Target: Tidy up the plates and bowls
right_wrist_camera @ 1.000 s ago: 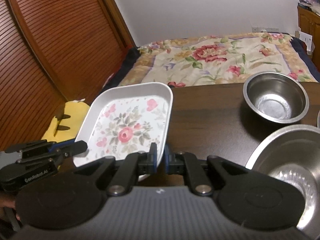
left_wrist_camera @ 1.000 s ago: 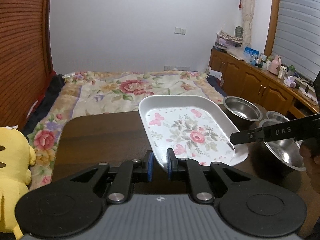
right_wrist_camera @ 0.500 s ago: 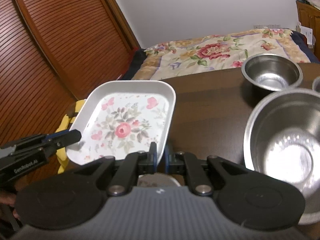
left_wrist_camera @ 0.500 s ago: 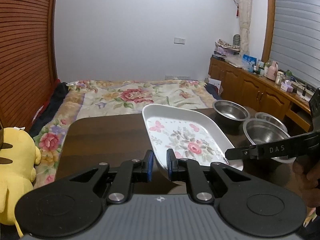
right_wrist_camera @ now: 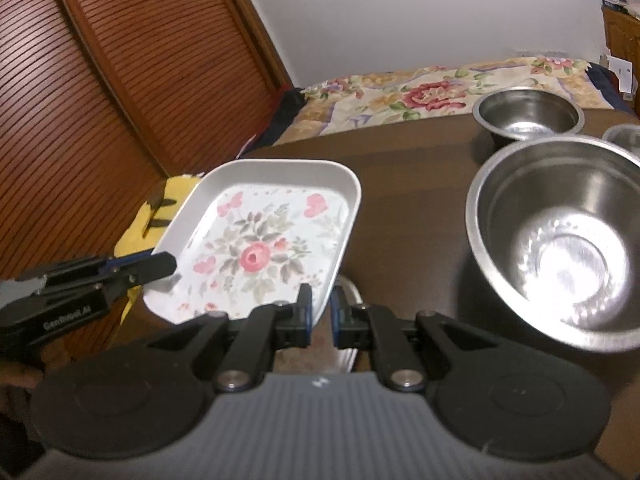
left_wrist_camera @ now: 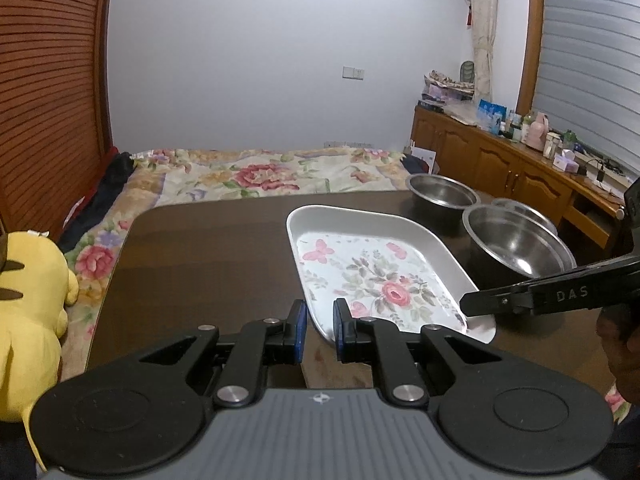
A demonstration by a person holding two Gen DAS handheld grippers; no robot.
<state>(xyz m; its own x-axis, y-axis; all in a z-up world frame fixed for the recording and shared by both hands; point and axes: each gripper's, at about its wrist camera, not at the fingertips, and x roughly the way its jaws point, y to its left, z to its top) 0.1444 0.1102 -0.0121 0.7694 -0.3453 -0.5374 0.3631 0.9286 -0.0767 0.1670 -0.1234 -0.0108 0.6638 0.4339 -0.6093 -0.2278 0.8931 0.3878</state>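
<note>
At lower centre of both wrist views, the tray's (left_wrist_camera: 380,276) near rim is being clamped by the left gripper (left_wrist_camera: 319,330) and right gripper (right_wrist_camera: 320,318), above the table (left_wrist_camera: 208,256); bowls (right_wrist_camera: 560,248) are being shown at right.

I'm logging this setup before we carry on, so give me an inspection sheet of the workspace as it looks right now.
Surface: dark wooden table, by a bed.
Job's things: floral tray held over the table; three steel bowls to its right.
Clutter: yellow plush toy at the table's left edge.
Grippers: left gripper and right gripper each shut on a near corner of the tray.
Cables: nothing seen on the table.
Surroundings: slatted wooden doors, cabinet with bottles.
</note>
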